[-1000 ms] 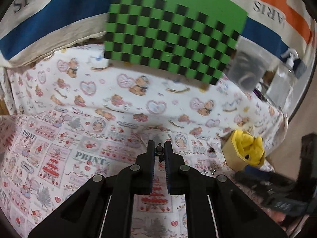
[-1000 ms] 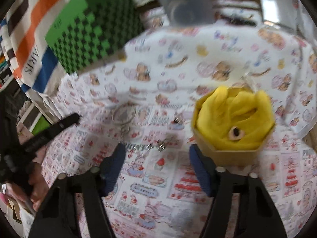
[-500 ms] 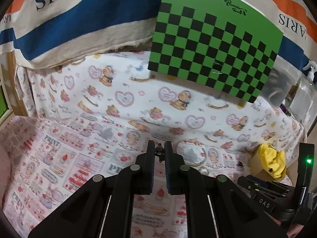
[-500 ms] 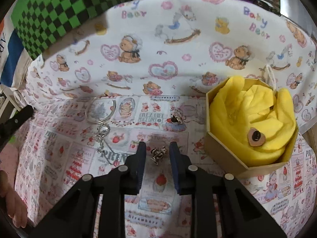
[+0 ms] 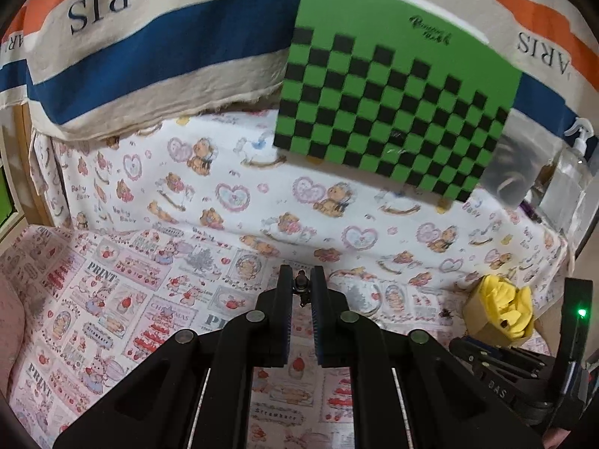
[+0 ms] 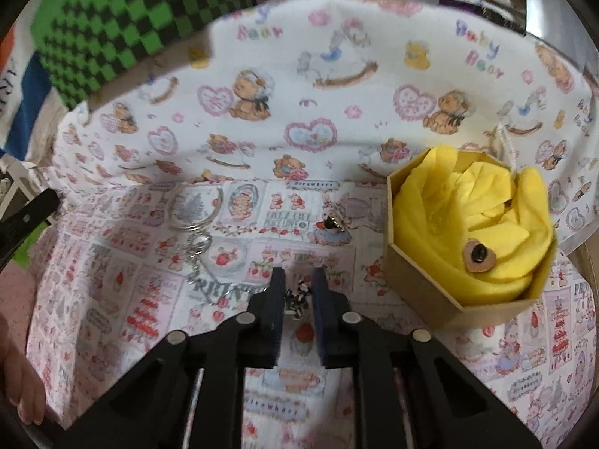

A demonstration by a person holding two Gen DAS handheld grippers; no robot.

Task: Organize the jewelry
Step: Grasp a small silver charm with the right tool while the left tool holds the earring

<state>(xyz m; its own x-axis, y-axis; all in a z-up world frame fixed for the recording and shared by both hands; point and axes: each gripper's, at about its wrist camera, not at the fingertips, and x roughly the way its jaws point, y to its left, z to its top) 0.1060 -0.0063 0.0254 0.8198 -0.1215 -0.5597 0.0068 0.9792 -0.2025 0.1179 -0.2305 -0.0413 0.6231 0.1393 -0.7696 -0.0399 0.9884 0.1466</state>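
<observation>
Jewelry lay on a printed cloth [image 6: 112, 299]. At centre frame in the left wrist view, the left gripper [image 5: 300, 292] was clamped on a small dark earring [image 5: 300, 287], raised over the cloth. Low in the centre of the right wrist view, the right gripper [image 6: 297, 292] had its fingers drawn in around a dark charm [image 6: 297, 297]; whether the pads touched it could not be told. Left of centre in that view lay a bangle [image 6: 193, 206] with a chain [image 6: 198, 258] trailing below it, and just right of centre sat another earring [image 6: 331, 223]. At the right stood a box [image 6: 423, 284] lined with yellow cloth [image 6: 468, 202], a brown heart piece [image 6: 480, 255] resting on the lining. A checkered board [image 5: 393, 112] filled the upper right of the left view.
</observation>
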